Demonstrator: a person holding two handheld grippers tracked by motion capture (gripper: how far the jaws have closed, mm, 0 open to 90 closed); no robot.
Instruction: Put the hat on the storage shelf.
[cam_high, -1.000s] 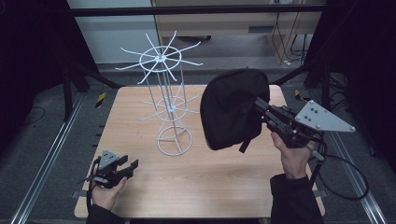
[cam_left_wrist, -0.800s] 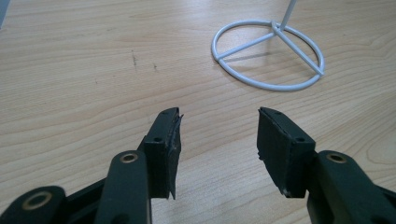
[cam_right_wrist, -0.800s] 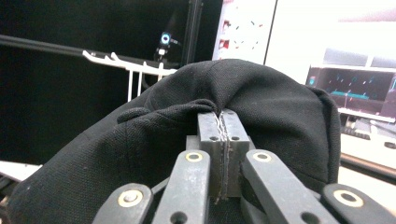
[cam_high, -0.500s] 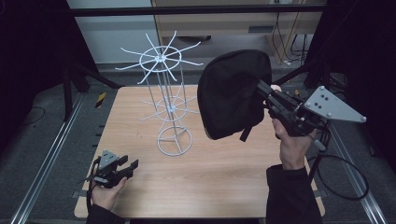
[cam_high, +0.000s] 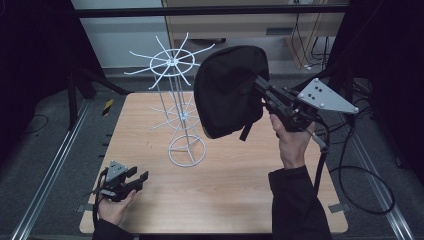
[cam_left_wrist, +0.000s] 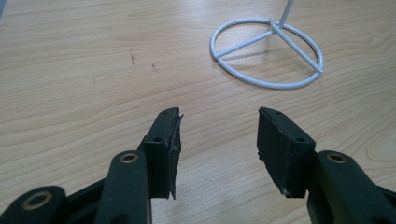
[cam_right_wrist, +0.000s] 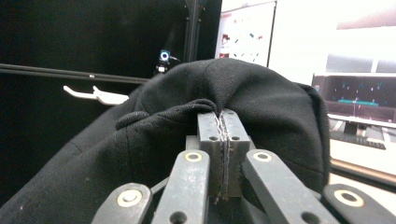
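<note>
The right gripper (cam_high: 261, 86) is clamped tight on a fold of the black cap (cam_high: 227, 90) and holds it in the air above the far right part of the bench (cam_high: 240, 200), well clear of the wood. The cap's left edge hangs just beside the upper spokes of the white wire stand (cam_high: 175, 95); whether they touch cannot be told from the high view. The stand's ring base sits near the middle of the bench, with bare wood on all sides of it and a broad open stretch toward the near edge. The left gripper (cam_high: 134, 179) rests low at the near left corner, jaws parted about halfway with nothing between them. The left gripper view shows what the high view cannot: the bare pads (cam_left_wrist: 169, 140) over plain wood grain, and the ring base (cam_left_wrist: 267, 52) with its cross bars close ahead. The right gripper view shows the cloth (cam_right_wrist: 196, 121) pinched thin between the shut jaws, and one white hook tip (cam_right_wrist: 95, 94) beyond the cap's left side.
</note>
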